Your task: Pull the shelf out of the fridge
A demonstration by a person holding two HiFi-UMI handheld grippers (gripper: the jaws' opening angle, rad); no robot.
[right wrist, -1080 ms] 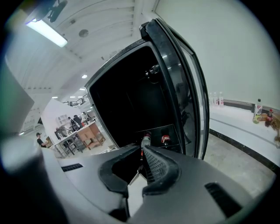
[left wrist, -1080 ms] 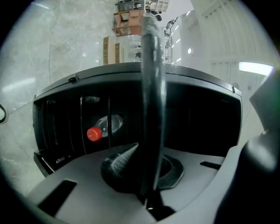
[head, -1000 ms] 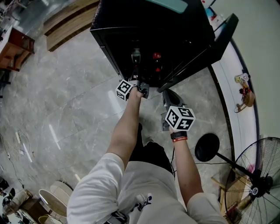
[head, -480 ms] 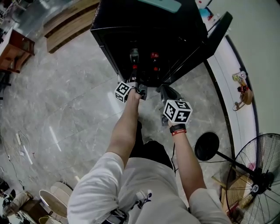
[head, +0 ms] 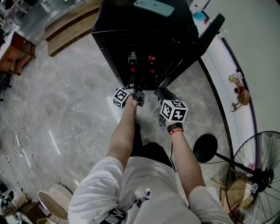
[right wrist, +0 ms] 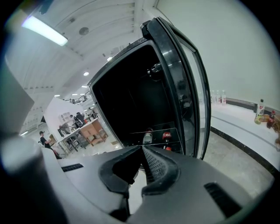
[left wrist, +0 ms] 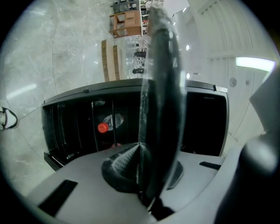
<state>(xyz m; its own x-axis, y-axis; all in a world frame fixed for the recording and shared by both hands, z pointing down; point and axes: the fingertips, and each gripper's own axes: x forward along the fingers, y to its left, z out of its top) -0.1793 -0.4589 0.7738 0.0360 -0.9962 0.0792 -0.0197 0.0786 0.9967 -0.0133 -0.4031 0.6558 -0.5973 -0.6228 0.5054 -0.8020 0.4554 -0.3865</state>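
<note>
The shelf (left wrist: 159,87), a dark glass pane seen edge-on, has its front edge at the open mouth of the fridge (head: 144,30), and the rest runs back inside. The left gripper (left wrist: 142,148) is clenched on that front edge, just in front of the fridge's opening. Red-capped bottles (head: 151,59) lie deeper inside the fridge (one shows clearly behind the held edge). The fridge door (head: 201,40) stands swung open on the fridge's right side. The right gripper (right wrist: 142,149) hangs before the fridge mouth, nearer the door, with its jaws pressed together on nothing. A teal phone (head: 154,7) lies on the fridge's top.
</note>
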